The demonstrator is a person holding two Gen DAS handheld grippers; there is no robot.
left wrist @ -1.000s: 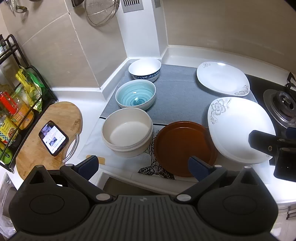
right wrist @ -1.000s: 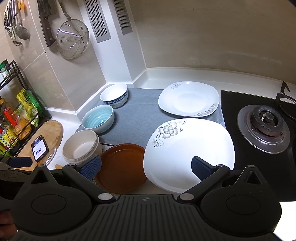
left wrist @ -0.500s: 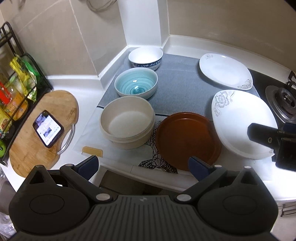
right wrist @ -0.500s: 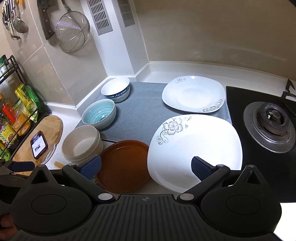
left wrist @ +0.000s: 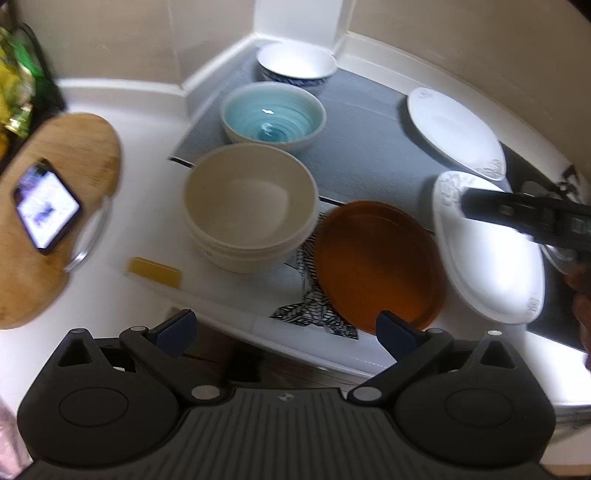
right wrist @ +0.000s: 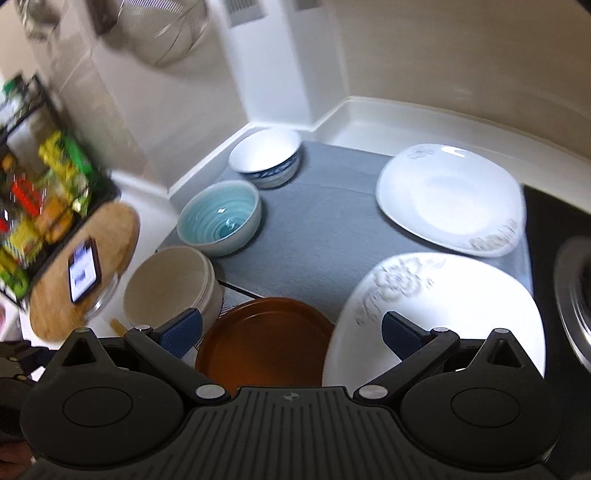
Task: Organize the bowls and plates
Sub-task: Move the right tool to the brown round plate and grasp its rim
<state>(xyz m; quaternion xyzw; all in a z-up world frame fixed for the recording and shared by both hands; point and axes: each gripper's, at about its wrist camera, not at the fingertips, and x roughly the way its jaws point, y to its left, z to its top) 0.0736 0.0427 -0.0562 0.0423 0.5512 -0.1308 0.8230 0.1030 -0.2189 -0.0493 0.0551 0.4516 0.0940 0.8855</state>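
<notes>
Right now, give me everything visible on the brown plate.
The brown plate is round and shallow with a low raised rim, glossy like glazed ceramic, and empty. It lies flat near the counter's front edge, partly on a patterned mat, between the cream bowl and the big white plate, whose edge seems to meet or overlap it. Neither gripper touches it.

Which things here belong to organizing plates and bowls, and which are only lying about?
For the job: cream bowl, blue bowl, white bowl, brown plate, two white plates.

Lying about: phone, cutting board, strainer.
</notes>
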